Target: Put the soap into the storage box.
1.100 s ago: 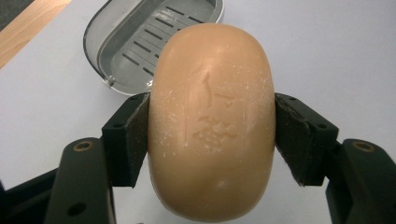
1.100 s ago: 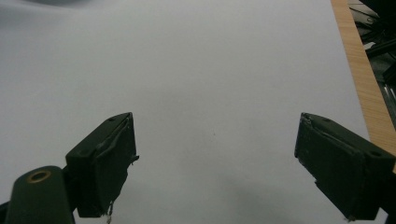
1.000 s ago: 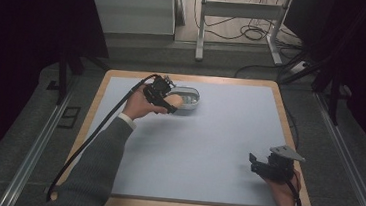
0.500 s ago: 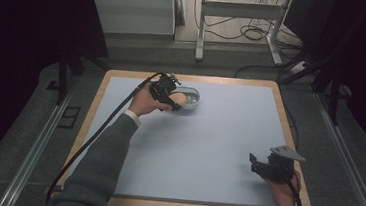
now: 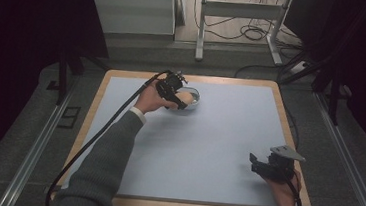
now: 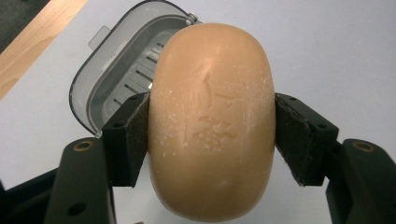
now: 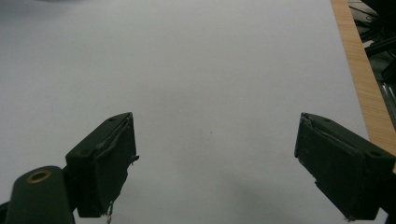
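Left tongs [image 6: 210, 135] clamp soap bar [image 6: 212, 116] across its width, poised over grey dish [image 6: 121, 79] for placement; right tongs [image 7: 215, 163] released, idle above bench [image 5: 217, 151].

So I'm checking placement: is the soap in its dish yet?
Not yet. The soap is clamped in the left gripper, above the grey dish.
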`<state>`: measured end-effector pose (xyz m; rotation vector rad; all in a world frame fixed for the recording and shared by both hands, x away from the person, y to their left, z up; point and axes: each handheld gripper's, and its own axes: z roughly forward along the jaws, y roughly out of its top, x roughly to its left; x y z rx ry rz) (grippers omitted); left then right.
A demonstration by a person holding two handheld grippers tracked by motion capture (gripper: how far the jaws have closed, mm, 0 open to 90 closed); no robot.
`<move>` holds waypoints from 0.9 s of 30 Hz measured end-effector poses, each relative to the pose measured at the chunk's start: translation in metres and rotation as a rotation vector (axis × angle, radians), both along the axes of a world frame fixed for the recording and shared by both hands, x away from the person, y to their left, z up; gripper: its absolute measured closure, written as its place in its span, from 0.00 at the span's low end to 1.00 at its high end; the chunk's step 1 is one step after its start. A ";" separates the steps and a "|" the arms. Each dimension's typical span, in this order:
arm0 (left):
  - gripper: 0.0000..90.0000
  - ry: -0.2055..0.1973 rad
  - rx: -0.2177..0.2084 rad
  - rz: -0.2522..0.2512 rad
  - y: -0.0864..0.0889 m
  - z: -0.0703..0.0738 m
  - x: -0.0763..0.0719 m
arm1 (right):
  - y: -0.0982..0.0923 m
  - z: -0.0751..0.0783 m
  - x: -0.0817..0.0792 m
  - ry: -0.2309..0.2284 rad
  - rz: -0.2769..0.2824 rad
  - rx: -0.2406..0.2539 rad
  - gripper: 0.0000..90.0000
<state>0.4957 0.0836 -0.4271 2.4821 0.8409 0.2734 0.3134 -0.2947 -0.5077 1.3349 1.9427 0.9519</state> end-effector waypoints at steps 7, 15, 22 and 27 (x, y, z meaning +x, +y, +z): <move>0.36 0.005 -0.002 0.001 0.000 -0.004 0.011 | -0.001 0.000 0.000 -0.004 -0.003 -0.002 0.14; 0.36 0.010 0.015 -0.003 -0.002 -0.008 0.027 | -0.001 -0.001 0.001 -0.002 -0.007 -0.005 0.14; 0.36 0.033 0.020 0.018 -0.003 -0.017 0.042 | -0.002 -0.003 0.001 0.006 -0.012 -0.008 0.14; 0.36 0.046 0.016 0.015 -0.006 -0.024 0.048 | -0.003 -0.003 0.001 0.004 -0.012 -0.010 0.14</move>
